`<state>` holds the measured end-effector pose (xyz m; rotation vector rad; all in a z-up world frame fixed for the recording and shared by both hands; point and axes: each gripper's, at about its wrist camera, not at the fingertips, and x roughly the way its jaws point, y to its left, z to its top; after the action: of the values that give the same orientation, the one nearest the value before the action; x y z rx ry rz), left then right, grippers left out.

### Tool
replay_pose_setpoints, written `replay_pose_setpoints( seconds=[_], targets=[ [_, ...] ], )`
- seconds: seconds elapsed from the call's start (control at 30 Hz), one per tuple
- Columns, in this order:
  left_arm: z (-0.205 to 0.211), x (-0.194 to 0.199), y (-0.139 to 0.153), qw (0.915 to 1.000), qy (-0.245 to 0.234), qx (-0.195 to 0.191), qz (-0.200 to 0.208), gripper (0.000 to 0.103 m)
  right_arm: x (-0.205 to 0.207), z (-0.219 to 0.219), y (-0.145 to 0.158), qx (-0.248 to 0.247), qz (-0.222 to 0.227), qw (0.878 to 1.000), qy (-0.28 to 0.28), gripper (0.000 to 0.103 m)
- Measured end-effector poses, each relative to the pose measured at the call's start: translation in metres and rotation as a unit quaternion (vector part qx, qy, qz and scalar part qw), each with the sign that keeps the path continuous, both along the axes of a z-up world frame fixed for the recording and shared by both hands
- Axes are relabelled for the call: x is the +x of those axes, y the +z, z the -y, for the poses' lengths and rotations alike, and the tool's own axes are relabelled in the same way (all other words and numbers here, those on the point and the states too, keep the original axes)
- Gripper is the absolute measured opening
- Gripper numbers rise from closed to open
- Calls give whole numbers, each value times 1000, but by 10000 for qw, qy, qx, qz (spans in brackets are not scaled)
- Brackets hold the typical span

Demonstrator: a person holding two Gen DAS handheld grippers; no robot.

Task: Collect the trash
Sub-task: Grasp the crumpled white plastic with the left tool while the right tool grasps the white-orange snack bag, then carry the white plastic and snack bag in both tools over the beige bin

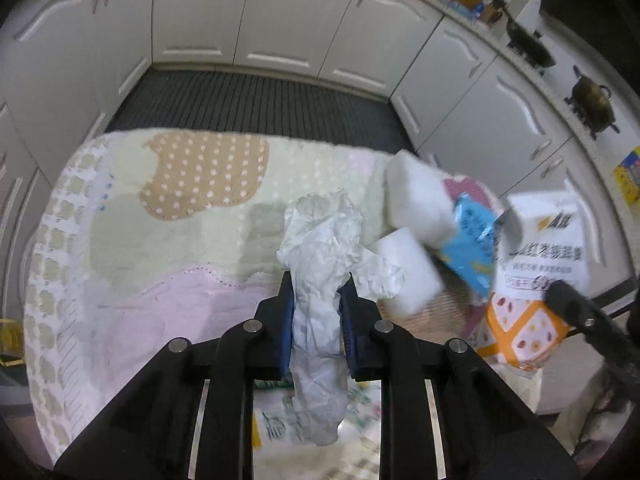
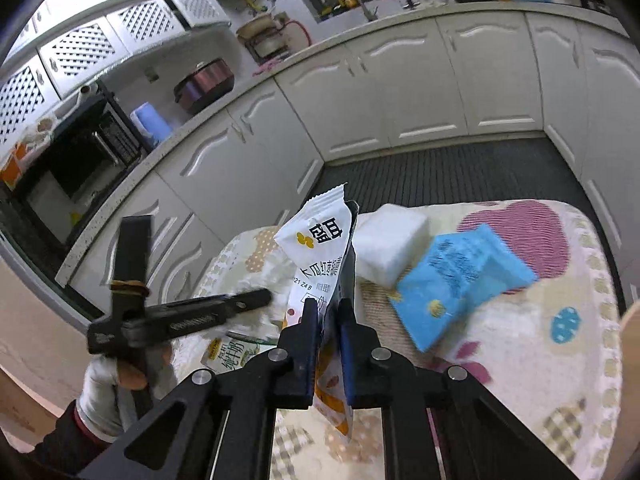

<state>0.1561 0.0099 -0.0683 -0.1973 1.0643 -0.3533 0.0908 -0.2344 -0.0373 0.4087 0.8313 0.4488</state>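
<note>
My left gripper is shut on a crumpled white tissue, which hangs down between the blue pads above a patterned blanket. My right gripper is shut on a white and orange snack wrapper held upright; the same snack wrapper shows at the right of the left wrist view. On the blanket lie a blue packet and white foam blocks. The blue packet and foam blocks also show in the left wrist view.
A gloved hand holds the left gripper's handle at the lower left of the right wrist view. A green and white carton lies near the blanket's edge. White kitchen cabinets and a dark ribbed floor mat lie beyond.
</note>
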Motion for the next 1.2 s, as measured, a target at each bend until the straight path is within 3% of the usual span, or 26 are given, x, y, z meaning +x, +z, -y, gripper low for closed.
replay_pose_setpoints(
  seconds=[0.4,1.2],
  targets=[
    [51,-66,33,9977,-480,-87,472,18,-46,37,7,-24,61,9995,-320,9],
    [164,-114,23,9888,-1253,271,760,18,-106,113,-6,-41,-33,9945,-1045,9]
  ],
)
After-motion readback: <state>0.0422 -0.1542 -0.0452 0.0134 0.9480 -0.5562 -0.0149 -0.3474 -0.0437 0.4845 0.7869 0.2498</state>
